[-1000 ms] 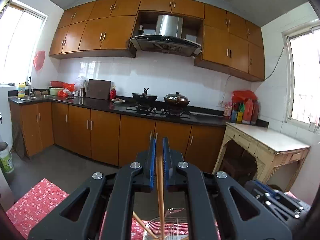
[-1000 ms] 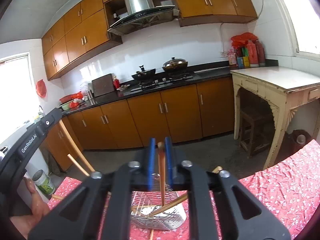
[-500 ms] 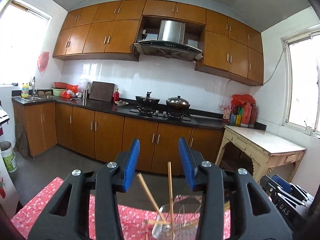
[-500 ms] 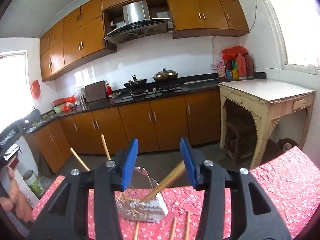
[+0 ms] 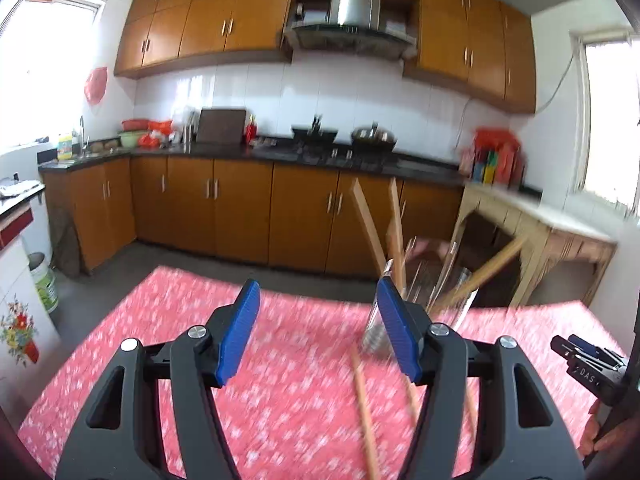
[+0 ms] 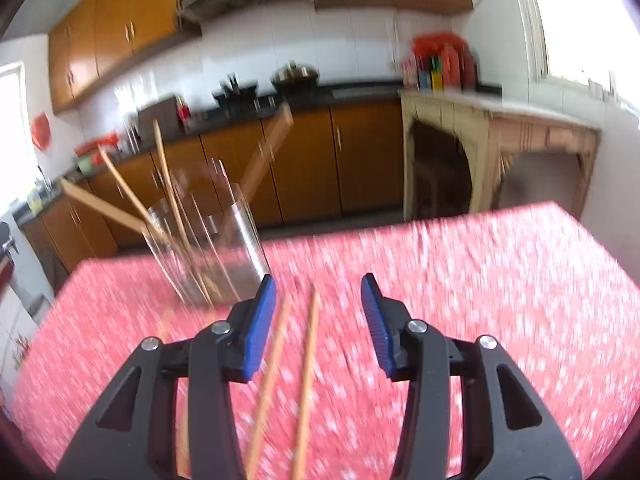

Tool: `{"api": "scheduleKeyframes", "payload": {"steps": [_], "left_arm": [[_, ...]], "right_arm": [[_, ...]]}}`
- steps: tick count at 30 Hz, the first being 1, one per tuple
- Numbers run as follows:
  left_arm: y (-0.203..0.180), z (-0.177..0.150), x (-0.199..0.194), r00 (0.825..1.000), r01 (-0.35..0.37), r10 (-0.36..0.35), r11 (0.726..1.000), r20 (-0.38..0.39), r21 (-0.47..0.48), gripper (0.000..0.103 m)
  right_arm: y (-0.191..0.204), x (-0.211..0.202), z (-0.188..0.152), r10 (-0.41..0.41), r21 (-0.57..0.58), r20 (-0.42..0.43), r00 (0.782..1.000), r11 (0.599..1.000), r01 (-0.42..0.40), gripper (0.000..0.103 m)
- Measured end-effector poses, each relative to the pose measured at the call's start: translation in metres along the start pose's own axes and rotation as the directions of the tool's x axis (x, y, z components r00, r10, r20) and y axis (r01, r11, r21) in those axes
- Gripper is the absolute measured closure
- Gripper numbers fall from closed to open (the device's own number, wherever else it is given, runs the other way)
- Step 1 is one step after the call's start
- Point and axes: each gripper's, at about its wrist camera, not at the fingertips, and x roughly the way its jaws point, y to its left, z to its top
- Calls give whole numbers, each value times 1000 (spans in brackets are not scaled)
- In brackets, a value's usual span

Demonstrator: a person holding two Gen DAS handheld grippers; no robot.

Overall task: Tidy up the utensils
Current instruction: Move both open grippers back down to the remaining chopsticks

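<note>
Task looks partway done: several chopsticks (image 6: 168, 184) already stand in the wire holder (image 6: 208, 248) toward the table's far edge, others still lie loose on the red cloth (image 6: 460, 280) — two (image 6: 308, 360) right under the right gripper (image 6: 318, 312). Left gripper (image 5: 316, 328) has just been opening; both sets of jaws stand apart, nothing btwn them.

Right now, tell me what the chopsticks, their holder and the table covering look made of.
Chopsticks: probably wood or bamboo, matte tan, slim straight sticks. Holder: likely metal wire, shiny silver, cabinets visible through it; blur leaves this open. Table covering: apparently cloth or plastic sheet, red with small white print, draping over the edge.
</note>
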Motion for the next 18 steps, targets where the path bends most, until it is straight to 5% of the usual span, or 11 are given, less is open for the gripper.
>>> {"api": "scheduleKeyframes", "payload": {"steps": [7,18], "left_arm": [[9,-56,22,991,-18,17,1000,-134,-6,36],[8,-90,28,980,31,-31,999,-196,-3,33]], "right_arm": [[-2,36,-68,23,19,-207,978,1000,-20,75],[22,48,-91,26,-51,-298,954,998,-43,82]]}}
